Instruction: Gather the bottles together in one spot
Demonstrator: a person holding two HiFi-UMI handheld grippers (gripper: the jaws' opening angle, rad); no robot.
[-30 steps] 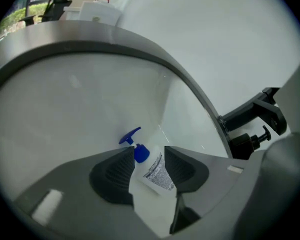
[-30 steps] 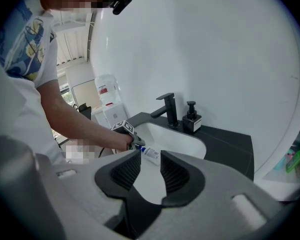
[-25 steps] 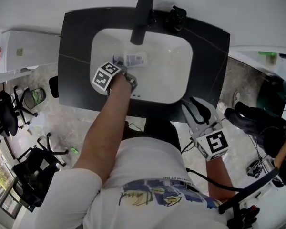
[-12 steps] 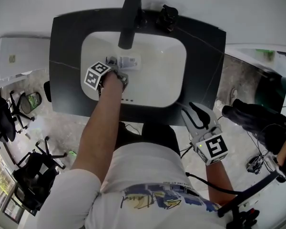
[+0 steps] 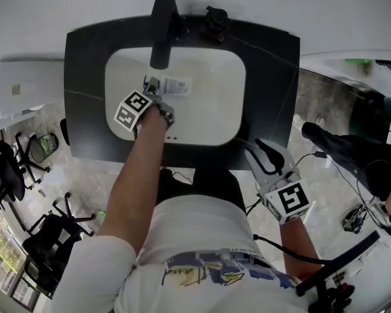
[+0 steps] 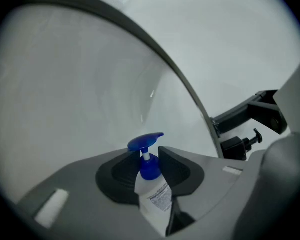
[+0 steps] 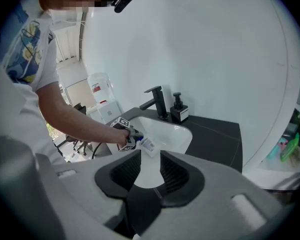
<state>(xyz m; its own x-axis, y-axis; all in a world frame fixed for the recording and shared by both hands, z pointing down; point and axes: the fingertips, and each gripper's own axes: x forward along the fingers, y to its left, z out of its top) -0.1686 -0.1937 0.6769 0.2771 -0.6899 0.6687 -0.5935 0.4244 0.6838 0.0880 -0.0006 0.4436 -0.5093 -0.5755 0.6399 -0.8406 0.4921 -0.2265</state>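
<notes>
One bottle [image 6: 152, 198], seemingly snug, left jaws

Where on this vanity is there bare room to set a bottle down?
The dark counter right of the basin is bare; so is the narrower strip left of it. Crowded: behind the basin, faucet and soap dispenser; inside it, the pump bottle.

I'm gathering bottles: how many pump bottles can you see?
2. A white blue-pump bottle over the basin; a black one beside the faucet. Others may be hidden.
</notes>
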